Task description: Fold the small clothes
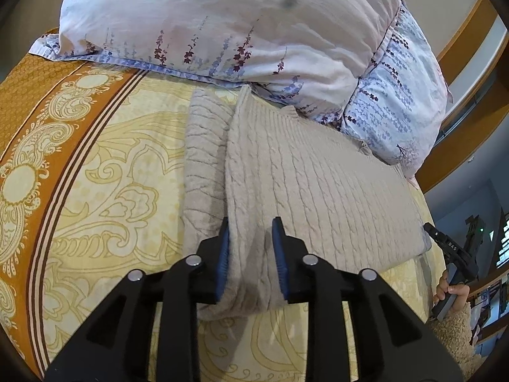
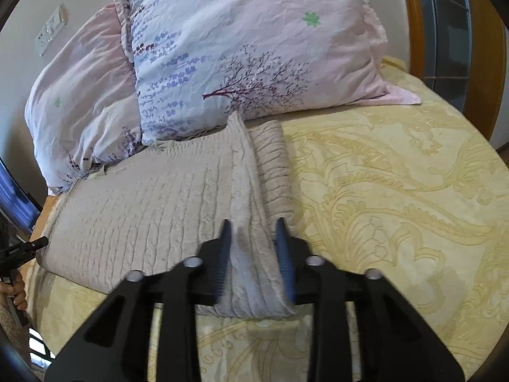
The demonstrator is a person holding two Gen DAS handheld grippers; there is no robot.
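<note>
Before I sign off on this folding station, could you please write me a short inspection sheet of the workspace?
Surface: bed with a yellow patterned bedspread.
Job's things: beige cable-knit sweater, laid flat and partly folded.
Clutter: two floral pillows at the sweater's far edge.
Grippers: left gripper and right gripper, each with a bunched sweater fold between its blue pads.
Cables: nothing seen.
Surroundings: wooden bed frame, wall sockets.
</note>
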